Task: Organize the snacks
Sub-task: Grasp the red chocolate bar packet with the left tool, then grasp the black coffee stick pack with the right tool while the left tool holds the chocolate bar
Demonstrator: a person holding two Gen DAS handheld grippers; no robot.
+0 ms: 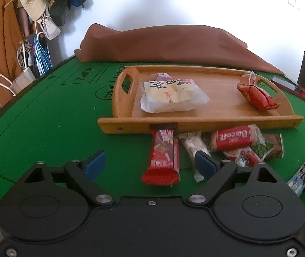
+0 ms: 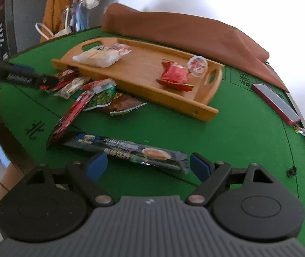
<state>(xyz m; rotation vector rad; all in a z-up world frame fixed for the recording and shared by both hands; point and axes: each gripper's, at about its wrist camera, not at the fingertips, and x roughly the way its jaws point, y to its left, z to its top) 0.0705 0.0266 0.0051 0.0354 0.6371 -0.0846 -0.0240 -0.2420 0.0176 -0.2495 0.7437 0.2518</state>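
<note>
The wooden tray (image 1: 195, 124) already holds three snacks, while the rest are piled on the green table (image 1: 56, 115) just before its front wall, within reach. The left gripper (image 1: 150, 162) is spread wide around the red bar (image 1: 163, 160) and the right gripper (image 2: 148, 165) around the dark long packet (image 2: 126, 150); nothing is clamped yet.

Across the bottom of the left wrist view, the left gripper (image 1: 150, 165) is seen as a matte black housing with two round discs, silver pivot pins, small screws along its lower edge and two blue pads (image 1: 95, 163) on black linkage arms. In the right wrist view, the right gripper (image 2: 148, 167) is shown with a ribbed grey centre plate between speckled black discs, silver pivots and blue fingertips (image 2: 199, 167). At far left, the other gripper's black finger is marked with white lettering, too blurred to be read.
</note>
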